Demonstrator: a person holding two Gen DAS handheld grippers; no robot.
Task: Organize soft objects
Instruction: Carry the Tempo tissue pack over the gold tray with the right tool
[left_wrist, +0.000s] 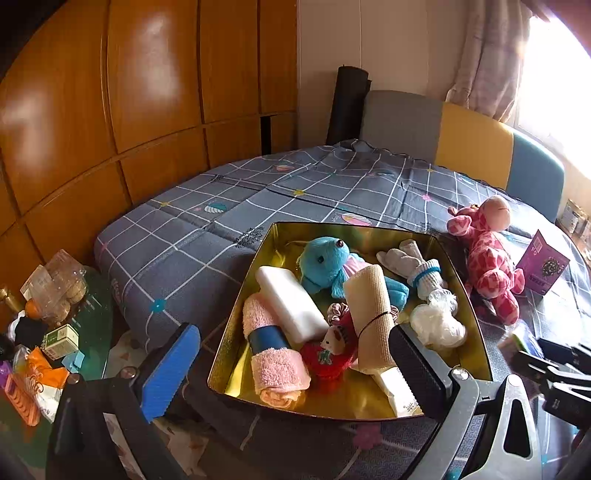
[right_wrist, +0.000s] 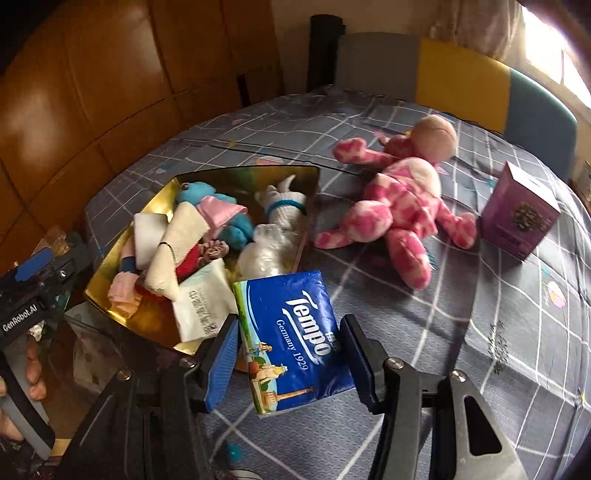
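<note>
A gold tin box (left_wrist: 266, 254) (right_wrist: 110, 266) sits on the bed. It holds a blue plush (left_wrist: 325, 264), a rolled pink towel (left_wrist: 275, 360), a white sponge (left_wrist: 291, 304), a beige roll (left_wrist: 369, 314), a sock (left_wrist: 413, 266) and a white tissue pack (right_wrist: 201, 304). My right gripper (right_wrist: 291, 354) is shut on a blue Tempo tissue pack (right_wrist: 295, 343), held by the box's near right corner. My left gripper (left_wrist: 295, 365) is open and empty at the box's near edge. A pink giraffe plush (left_wrist: 487, 258) (right_wrist: 399, 206) lies on the bed right of the box.
A purple carton (left_wrist: 541, 262) (right_wrist: 521, 214) stands right of the giraffe. A glass side table (left_wrist: 48, 332) with snacks and packets is left of the bed. Wooden wardrobe doors (left_wrist: 147, 92) are behind; a sofa back (left_wrist: 461, 136) is at the bed's far side.
</note>
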